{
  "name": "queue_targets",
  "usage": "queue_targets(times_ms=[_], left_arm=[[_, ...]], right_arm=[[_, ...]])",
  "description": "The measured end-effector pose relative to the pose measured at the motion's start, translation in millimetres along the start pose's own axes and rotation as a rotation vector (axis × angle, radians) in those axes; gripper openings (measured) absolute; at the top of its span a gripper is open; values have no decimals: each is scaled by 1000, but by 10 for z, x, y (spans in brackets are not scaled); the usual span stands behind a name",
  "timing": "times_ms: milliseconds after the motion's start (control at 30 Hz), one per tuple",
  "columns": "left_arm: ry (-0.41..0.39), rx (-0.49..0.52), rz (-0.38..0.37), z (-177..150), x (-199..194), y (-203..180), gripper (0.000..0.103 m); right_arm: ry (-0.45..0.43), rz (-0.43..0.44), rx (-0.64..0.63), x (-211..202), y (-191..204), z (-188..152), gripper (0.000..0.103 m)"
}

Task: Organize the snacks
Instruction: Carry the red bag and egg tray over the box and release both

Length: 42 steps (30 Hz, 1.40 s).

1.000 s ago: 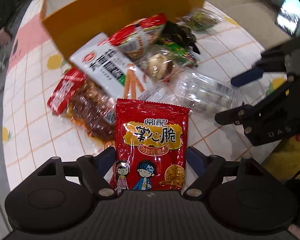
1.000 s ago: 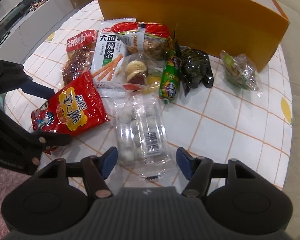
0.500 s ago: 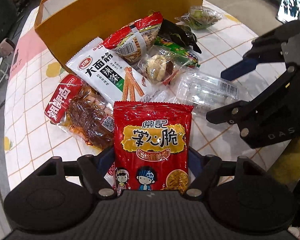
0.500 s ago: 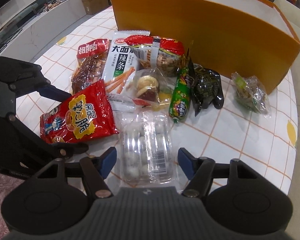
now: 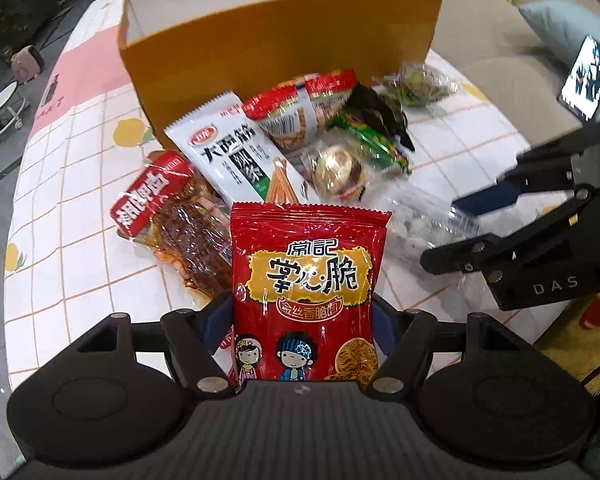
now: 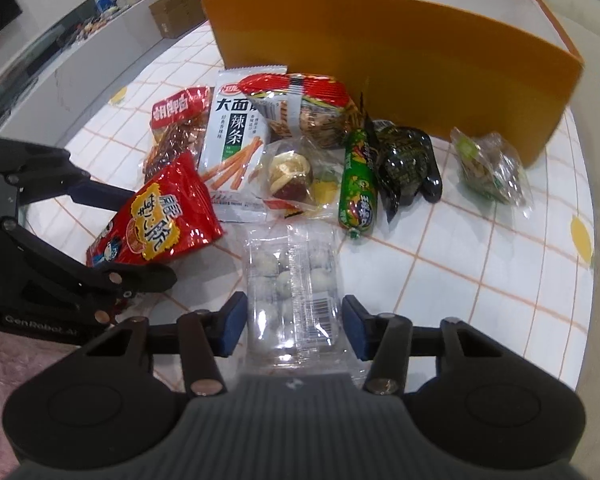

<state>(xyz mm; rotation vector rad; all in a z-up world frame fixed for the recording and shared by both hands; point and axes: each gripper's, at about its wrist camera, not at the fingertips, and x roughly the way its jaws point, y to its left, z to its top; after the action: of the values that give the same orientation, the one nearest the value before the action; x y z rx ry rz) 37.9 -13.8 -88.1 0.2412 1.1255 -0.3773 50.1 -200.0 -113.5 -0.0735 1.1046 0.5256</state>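
Observation:
My left gripper (image 5: 300, 322) is shut on a red noodle-snack packet (image 5: 306, 292) and holds it lifted off the table; the packet also shows in the right wrist view (image 6: 160, 220). My right gripper (image 6: 294, 322) is shut on a clear tray of white balls (image 6: 294, 292) and holds it raised. An orange box (image 6: 400, 48) with an open top stands behind the snack pile, and shows in the left wrist view (image 5: 276, 36).
On the checked tablecloth (image 6: 480, 272) lie a white spicy-strip packet (image 6: 236, 136), a red meat packet (image 6: 176, 120), a red-green bag (image 6: 304, 108), a wrapped cake (image 6: 292, 176), a green sausage (image 6: 358, 184), a dark packet (image 6: 406, 164) and a green-clear bag (image 6: 490, 164).
Both grippers have closed on their packets and risen. The red packet and the clear tray have come off the table, and the box now looks farther off.

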Motion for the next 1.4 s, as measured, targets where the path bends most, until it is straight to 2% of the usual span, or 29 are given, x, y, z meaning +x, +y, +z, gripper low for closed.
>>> queue_targets(times_ms=[233,333,467,567,800,1000,1167,1400], left_arm=[[-27,-143,-63,77,-255,125,80],[-38,-205,-103,95,-346,164,80],[-51,-217,-78,120,-436,127,80],[-70,-240,-68,163,-528,140,80],[-146,-294,-42,439,-802,230,80],[-198,-297,-2,861,-927,330,80],[-239,-225,64,1275,-962,329,80],[-214,-178,121,1782,-756,416,80]], right_arm=[[-17,63,106,-200,-59,-32,50],[2,109,143,-251,-52,-49,50],[-8,129,172,-377,-4,-78,50],[-53,144,179,-559,20,-74,50],[-166,105,218,-931,-14,77,49],[-270,70,262,-1158,-197,417,49],[-344,41,271,-1246,-351,851,49],[-357,32,321,-1094,-566,1502,49]])
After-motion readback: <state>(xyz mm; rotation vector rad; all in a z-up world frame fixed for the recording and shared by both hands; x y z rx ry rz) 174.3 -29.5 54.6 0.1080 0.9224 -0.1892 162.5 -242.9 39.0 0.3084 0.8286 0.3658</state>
